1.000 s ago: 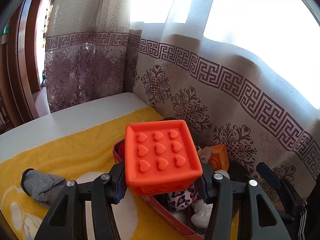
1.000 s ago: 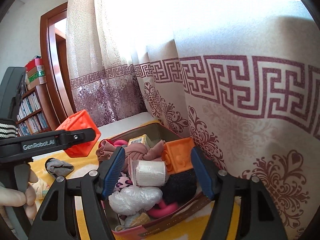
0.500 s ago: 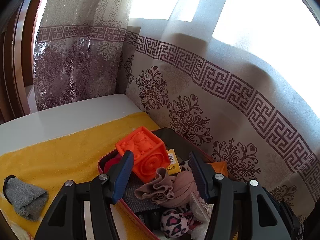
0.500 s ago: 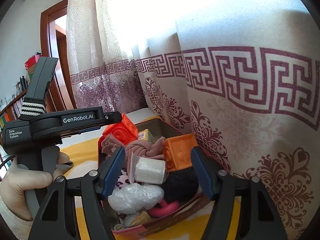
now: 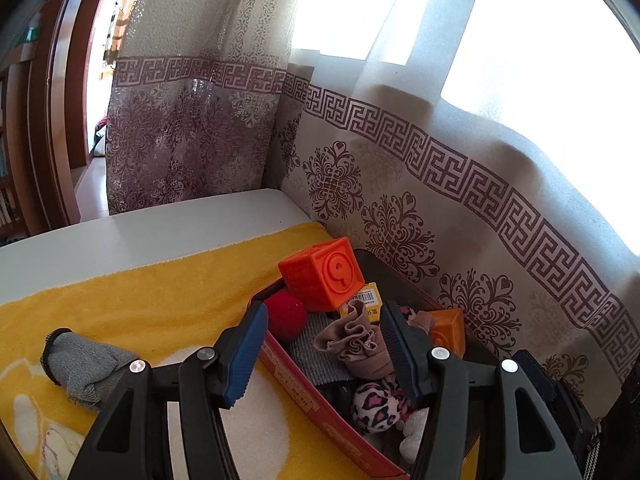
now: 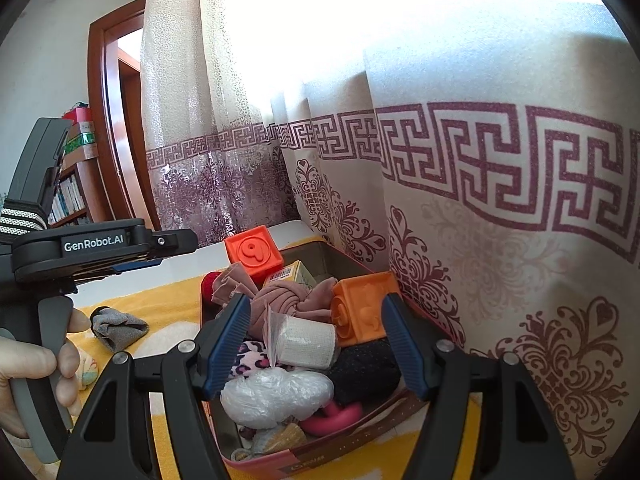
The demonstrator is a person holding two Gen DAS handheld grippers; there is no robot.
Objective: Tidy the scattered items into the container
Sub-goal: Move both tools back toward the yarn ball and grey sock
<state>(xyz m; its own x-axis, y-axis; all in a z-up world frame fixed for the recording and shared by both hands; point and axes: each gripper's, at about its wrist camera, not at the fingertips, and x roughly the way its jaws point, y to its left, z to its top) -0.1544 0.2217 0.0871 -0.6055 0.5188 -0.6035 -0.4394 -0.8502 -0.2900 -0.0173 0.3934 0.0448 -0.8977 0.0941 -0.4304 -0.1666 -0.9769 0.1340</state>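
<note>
The red box [image 5: 296, 384] sits on a yellow towel, packed with several items. An orange cube with a raised 9 [image 5: 324, 278] lies tilted on the pile at its far corner, touching neither gripper. My left gripper [image 5: 322, 344] hovers over the box's near-left rim; its jaws are opening and nothing is pressed between them. A grey sock [image 5: 84, 364] lies on the towel to the left of the box. My right gripper [image 6: 316, 344] stands open above the box [image 6: 340, 446], over a white roll [image 6: 306, 342], with the same cube [image 6: 254, 254] and the sock [image 6: 120, 326] beyond.
A patterned curtain [image 5: 400, 208] hangs right behind and to the right of the box. The yellow towel [image 5: 140, 300] covers a white tabletop [image 5: 140, 232]. A second orange cube [image 6: 364, 306], pink cloth [image 6: 280, 300] and a plastic bag [image 6: 276, 394] fill the box. A hand [image 6: 24, 372] holds the left gripper's handle.
My left gripper let go of the orange cube, which dropped onto the pile at the box's far corner. The gripper then drew back and its jaws widened. The right gripper stayed still.
</note>
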